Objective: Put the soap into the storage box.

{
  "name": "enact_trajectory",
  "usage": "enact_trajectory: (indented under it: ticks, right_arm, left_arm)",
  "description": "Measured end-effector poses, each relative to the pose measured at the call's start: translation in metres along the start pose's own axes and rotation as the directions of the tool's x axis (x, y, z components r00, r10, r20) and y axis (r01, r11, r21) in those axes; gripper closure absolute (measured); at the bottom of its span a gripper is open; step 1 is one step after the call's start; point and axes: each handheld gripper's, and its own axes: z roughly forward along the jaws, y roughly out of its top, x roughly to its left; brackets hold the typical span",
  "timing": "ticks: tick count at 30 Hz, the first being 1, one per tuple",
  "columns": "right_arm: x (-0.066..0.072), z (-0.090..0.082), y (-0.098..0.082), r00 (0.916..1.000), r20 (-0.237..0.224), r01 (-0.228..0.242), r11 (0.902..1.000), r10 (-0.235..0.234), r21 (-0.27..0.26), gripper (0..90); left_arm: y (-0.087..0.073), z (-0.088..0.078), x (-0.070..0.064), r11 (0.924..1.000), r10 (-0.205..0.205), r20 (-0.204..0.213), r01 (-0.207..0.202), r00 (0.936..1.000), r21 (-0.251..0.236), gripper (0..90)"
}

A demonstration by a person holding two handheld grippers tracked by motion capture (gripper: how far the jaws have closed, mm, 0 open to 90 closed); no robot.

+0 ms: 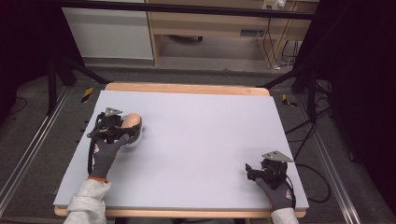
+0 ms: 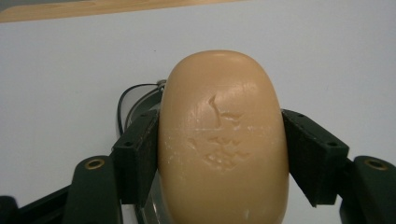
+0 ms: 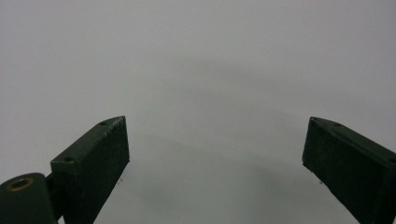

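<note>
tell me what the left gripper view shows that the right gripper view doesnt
The left gripper view has a tan soap bar with a stamped emblem, clamped between the left gripper jaws, with a dish rim and the table's wooden edge behind it. The right gripper view has the right gripper jaws spread wide with nothing between them. Both share the pale table surface and a pair of black jaws.

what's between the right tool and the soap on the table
Nothing visible: bare grey table lies between the open right tool and the soap bar, which the left tool already grips at the table's left side.
</note>
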Motion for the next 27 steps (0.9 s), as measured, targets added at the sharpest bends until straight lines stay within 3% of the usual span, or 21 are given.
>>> enact_trajectory:
  ticks: [19,27]
  right_arm:
    - [0.001,0.000,0.000,1.0000,-0.001,0.002,1.0000,-0.002,0.002,7.5]
    - [0.001,0.000,0.000,1.0000,-0.001,0.001,1.0000,-0.001,0.003,7.4]
  left_arm:
    - [-0.008,0.015,0.004,0.9987,-0.002,-0.018,0.003,0.9998,0.051,31.3]
    - [-0.009,0.014,0.006,0.9990,-0.013,-0.024,0.014,0.9996,0.042,31.2]
